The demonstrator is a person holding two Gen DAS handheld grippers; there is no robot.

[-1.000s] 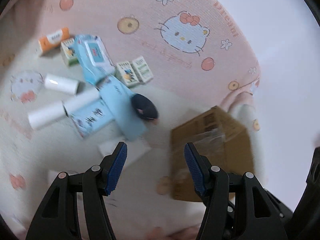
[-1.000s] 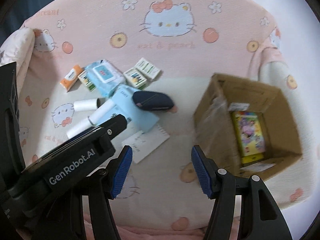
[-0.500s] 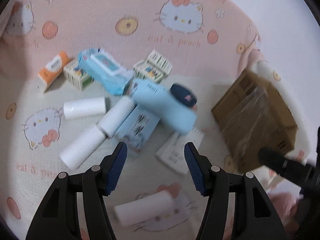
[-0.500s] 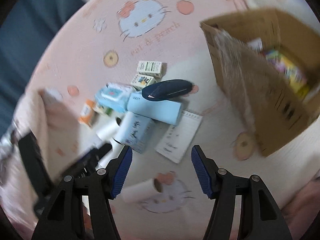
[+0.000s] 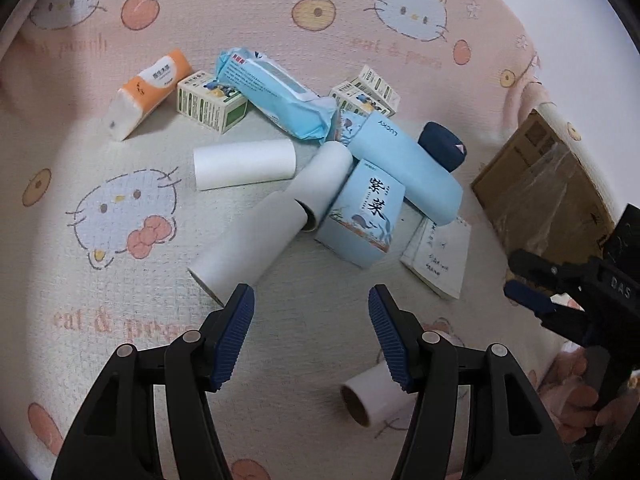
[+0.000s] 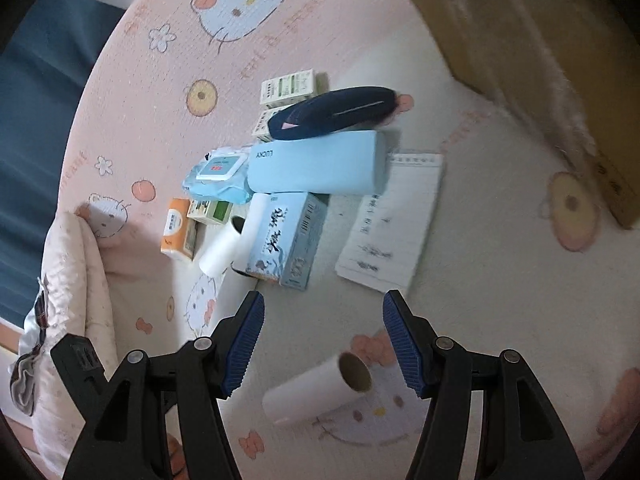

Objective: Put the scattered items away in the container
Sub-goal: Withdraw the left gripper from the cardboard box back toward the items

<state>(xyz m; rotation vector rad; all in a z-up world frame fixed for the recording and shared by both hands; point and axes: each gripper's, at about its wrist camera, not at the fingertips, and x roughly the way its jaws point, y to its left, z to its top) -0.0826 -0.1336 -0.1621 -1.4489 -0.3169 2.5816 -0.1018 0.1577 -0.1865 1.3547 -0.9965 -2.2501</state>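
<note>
My left gripper [image 5: 311, 336] hangs over the blanket [image 5: 120, 344] with its jaws wide and nothing between them; my right gripper [image 6: 323, 344] is just as wide and equally empty, and I can also see it at the right edge of the left view, held in a hand [image 5: 576, 404]. Ahead of the left fingers lies the pile: a long white roll [image 5: 256, 240] pointing toward the left finger, a second roll [image 5: 245, 164] lying crosswise behind it, and a third [image 5: 328, 176] leaning against the blue box [image 5: 362, 214]. A pale blue tube [image 5: 404, 168] rests across the top of that box, with a dark navy case [image 5: 442, 146] just behind it. A notepad [image 5: 438, 256] lies flat to the right of the box, touching it. Farther back I see the wipes pack [image 5: 276, 94], an orange tissue pack [image 5: 148, 92], and small green-and-white cartons [image 5: 210, 102] on either side of the wipes. One short roll [image 6: 316, 388] lies apart from the pile, close under my right gripper, its open core facing up and right in the right view. The cardboard box [image 5: 544, 184] stands at the right of the pile, near the notepad but not touching it; from here I cannot see inside it.
</note>
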